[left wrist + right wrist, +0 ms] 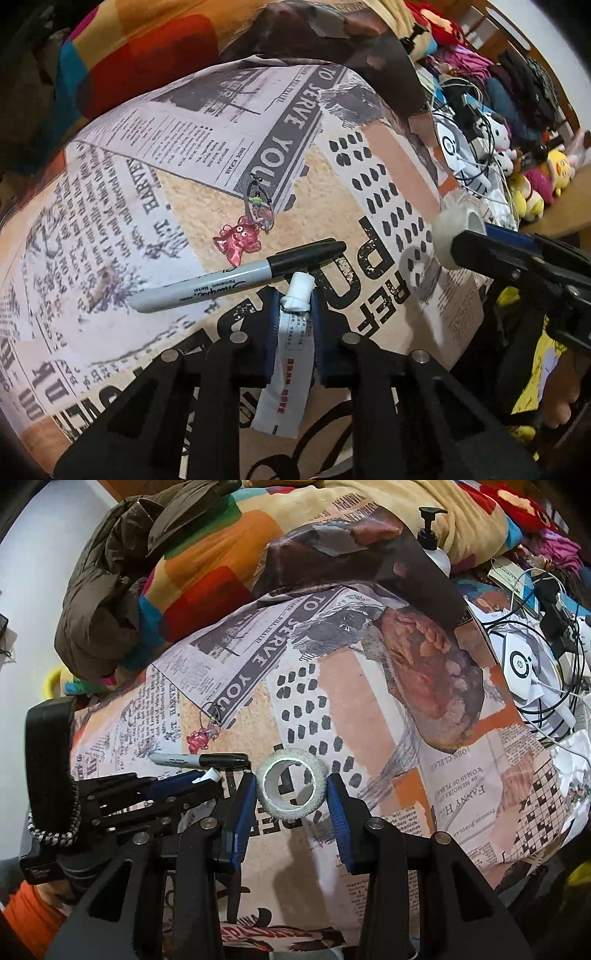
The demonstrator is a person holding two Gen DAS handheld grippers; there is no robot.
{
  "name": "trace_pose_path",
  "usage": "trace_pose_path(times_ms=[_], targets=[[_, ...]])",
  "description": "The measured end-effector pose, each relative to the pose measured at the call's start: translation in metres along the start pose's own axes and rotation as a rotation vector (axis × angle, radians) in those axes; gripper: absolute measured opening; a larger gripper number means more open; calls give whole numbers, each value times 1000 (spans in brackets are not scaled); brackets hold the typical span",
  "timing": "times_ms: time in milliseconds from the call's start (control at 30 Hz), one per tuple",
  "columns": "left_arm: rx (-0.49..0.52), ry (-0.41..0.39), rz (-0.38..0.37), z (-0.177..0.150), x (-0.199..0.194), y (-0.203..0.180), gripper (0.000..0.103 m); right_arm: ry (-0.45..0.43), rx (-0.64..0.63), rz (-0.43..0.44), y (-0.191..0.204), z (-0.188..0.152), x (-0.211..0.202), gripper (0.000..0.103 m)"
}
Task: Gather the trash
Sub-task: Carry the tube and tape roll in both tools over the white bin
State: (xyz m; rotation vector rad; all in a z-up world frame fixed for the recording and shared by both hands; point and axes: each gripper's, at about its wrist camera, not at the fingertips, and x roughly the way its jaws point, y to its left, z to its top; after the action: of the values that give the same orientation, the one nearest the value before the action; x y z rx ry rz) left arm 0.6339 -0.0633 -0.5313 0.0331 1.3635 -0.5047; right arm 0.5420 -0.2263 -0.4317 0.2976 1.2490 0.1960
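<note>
**Both grippers loaded, with loose clutter close by**

Clearly each tool has something: the left gripper (295, 314) is clamped on a squeezed white tube (286, 365), its pads pressing just below the cap, with the flattened tail hanging back between the arms. The right gripper (291, 794) pinches a white tape roll (291, 788) across its outer rim, clear of the newsprint-patterned cover (369, 716).

The likeliest slip, I judge, is the tube: it is soft and held only near its neck, so a swing could let it twist or slide out. The roll is gripped on a rounded fuzzy edge and could rotate free if the pinch eases.

A black-capped marker (236, 277) lies just beyond the tube's cap, at about 11 o'clock from the left fingertips, close enough to be knocked. A pink toy keychain (240, 240) sits just past it at 11 o'clock. Tangled cables (546, 657) and plush toys (532, 181) crowd the 2 o'clock side, a snag risk for the right tool.
</note>
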Motion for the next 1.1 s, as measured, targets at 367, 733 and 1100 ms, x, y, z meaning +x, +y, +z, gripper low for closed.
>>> trace_pose_path(times_ms=[367,733,1100], targets=[[-43,-75,78,-18,-36,-35,16,-28,-55,28,-7,1,-25,36],[-222,-304,149,-25,-138,-70,16,-105,-180,106,-3,9,-99,36],[-307,-452,222,-60,-237,-96,16,-208,-252,177,17,-5,-183,36]])
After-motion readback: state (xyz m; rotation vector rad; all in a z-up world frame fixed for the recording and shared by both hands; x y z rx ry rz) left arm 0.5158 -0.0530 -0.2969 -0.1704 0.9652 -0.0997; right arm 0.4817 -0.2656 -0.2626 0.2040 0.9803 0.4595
